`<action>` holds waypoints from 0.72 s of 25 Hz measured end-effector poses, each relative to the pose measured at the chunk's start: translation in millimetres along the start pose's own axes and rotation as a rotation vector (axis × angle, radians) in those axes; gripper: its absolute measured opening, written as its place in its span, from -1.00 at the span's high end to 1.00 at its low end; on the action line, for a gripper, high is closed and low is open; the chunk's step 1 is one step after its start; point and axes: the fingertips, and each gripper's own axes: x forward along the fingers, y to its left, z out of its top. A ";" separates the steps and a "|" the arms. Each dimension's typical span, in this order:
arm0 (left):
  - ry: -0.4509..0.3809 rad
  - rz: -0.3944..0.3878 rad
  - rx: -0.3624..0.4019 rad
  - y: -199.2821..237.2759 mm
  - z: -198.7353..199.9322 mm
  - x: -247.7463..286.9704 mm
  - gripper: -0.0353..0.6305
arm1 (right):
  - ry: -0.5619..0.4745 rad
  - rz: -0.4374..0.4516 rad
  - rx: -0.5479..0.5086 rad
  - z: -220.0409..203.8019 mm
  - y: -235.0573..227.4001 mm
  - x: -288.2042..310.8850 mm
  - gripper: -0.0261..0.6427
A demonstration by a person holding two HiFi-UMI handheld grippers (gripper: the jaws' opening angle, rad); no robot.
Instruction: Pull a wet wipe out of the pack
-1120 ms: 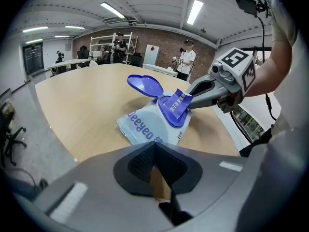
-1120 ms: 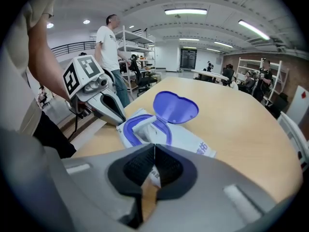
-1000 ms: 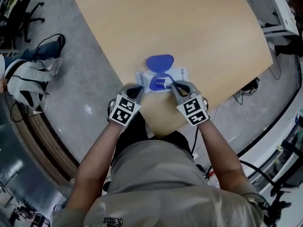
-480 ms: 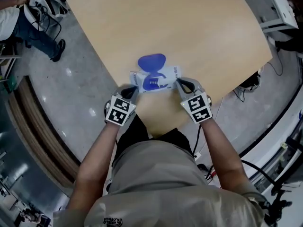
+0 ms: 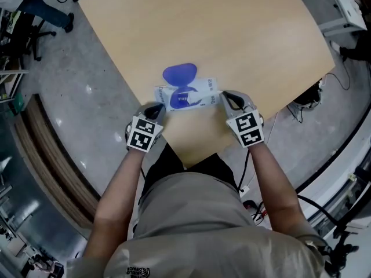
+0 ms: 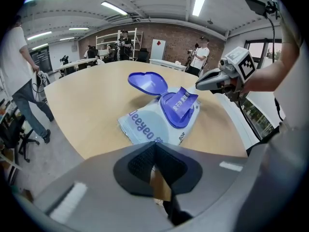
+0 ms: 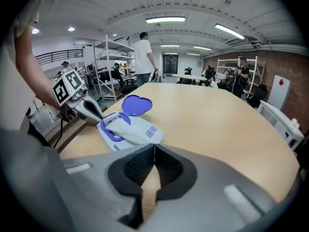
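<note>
While pack (image 5: 191, 97) stays open, right gripper (image 5: 225, 98) has retreated.

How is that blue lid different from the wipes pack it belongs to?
Colour: the lid is solid dark blue, while the pack is mostly pale with printed lettering.
Shape and size: the lid is rounded and smaller; the pack is a longer, roughly rectangular pouch.
Pose: the lid is flipped open and tilted up, while the pack lies flat on the table.
They share a joint at the opening's edge.
</note>
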 end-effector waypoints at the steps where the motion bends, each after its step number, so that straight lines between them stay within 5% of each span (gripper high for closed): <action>1: 0.002 0.004 -0.001 -0.1 -0.5 -0.2 0.88 | -0.001 -0.009 0.007 -1.8 -3.8 -2.1 0.91; 18: 0.020 0.102 -0.065 -1.9 -0.8 -5.4 0.88 | -0.032 -0.102 0.046 -29.7 -62.9 -50.1 0.91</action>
